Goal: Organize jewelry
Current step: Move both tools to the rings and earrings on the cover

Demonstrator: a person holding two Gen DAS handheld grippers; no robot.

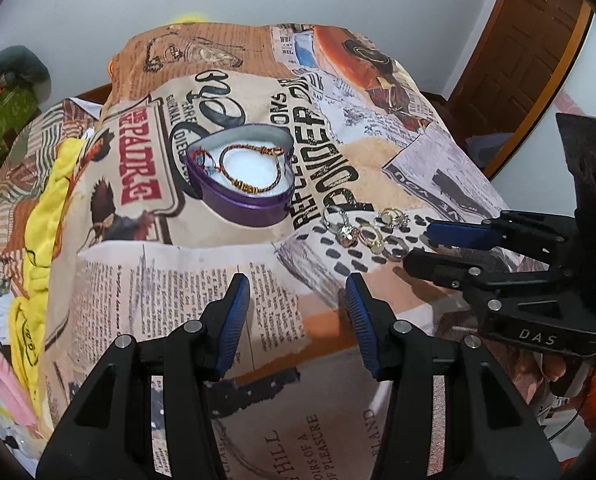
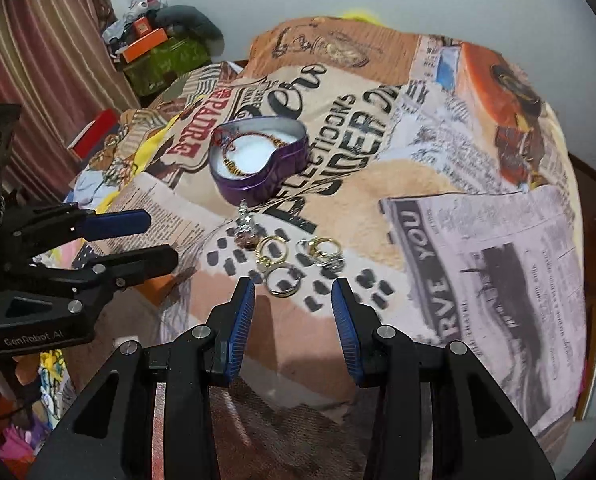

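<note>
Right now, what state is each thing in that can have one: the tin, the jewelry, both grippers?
Heart-shaped tin: lid off, bracelets inside.
Bracelets: coiled on the tin's white lining.
Rings: loose on the blanket, outside the tin.
Left gripper: open, holding nothing.
Right gripper: open, holding nothing.

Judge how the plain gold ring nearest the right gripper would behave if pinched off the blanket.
The plain gold ring looks thin, hard and smooth, so it may slip from the pads. It lies flat on the soft blanket, so pressing may sink it. Set on edge, it would probably roll.
</note>
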